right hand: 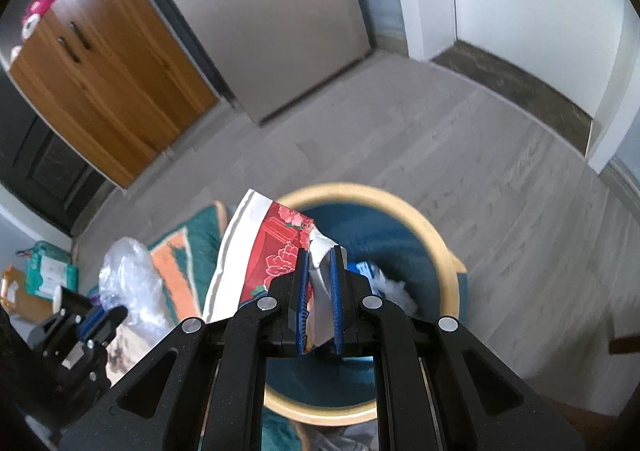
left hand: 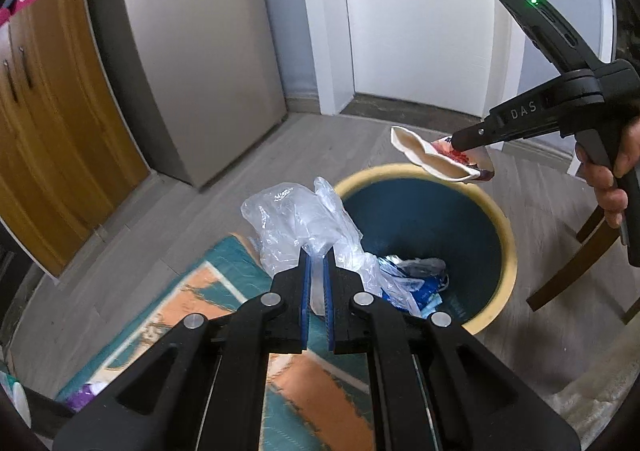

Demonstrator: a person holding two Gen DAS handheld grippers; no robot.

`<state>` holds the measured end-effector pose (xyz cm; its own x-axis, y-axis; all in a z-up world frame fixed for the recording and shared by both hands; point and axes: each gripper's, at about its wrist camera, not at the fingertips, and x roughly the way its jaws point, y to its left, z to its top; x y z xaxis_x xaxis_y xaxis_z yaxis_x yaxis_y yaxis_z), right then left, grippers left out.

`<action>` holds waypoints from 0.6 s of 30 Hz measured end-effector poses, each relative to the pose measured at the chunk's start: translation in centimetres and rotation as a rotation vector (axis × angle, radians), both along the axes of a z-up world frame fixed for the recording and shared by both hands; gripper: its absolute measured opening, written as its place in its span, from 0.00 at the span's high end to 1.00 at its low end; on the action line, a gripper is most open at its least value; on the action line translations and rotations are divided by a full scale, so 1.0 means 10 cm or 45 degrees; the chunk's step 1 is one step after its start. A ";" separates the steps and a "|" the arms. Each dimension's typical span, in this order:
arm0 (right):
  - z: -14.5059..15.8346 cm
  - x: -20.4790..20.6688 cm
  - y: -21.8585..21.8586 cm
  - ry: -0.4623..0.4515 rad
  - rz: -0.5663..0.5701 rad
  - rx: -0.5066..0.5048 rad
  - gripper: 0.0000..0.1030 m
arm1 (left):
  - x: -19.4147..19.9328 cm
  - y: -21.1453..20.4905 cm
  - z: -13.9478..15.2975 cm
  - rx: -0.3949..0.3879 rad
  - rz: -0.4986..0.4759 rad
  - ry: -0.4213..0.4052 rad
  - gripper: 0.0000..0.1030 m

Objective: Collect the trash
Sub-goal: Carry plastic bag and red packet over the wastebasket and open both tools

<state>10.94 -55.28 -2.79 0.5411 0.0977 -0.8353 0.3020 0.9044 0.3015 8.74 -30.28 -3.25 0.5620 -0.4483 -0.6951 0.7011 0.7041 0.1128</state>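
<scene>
Grey plank flooring [left hand: 328,139] carried a round bin [left hand: 505,251] beside a patterned rug [left hand: 208,291]. Left hand-held gripper [left hand: 316,251] pinched a clear plastic bag [left hand: 296,219] near the bin's left rim; right hand-held gripper [right hand: 320,255] clamped a red floral wrapper [right hand: 276,247] above its opening.

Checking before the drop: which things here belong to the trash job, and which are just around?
Job:
left gripper, shut on clear plastic bag
right gripper, shut on red floral wrapper
bin

Around:
rug
fridge
wooden cabinet
chair
</scene>
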 end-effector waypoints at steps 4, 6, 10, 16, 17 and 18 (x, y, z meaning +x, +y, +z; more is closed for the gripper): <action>-0.11 0.02 -0.06 0.025 -0.009 0.025 0.89 | -0.02 -0.12 -0.10 0.009 -0.048 0.021 0.95; -0.17 0.04 -0.04 0.050 -0.010 0.031 0.89 | -0.04 -0.17 -0.14 0.014 -0.063 0.026 0.95; -0.29 0.08 0.00 0.110 0.006 0.048 0.89 | -0.05 -0.29 -0.18 0.005 -0.094 0.054 0.95; -0.37 0.07 0.04 0.160 0.037 0.008 0.88 | -0.09 -0.38 -0.21 -0.009 -0.132 0.078 0.94; -0.37 0.06 0.03 0.164 0.027 0.000 0.87 | -0.09 -0.38 -0.23 -0.003 -0.130 0.080 0.93; -0.38 0.04 0.02 0.165 0.018 0.001 0.85 | -0.09 -0.38 -0.23 0.006 -0.123 0.077 0.87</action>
<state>11.39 -55.09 -6.55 0.4270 0.1054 -0.8981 0.3260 0.9085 0.2616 7.86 -34.03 -5.59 0.4732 -0.4952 -0.7286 0.7715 0.6322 0.0714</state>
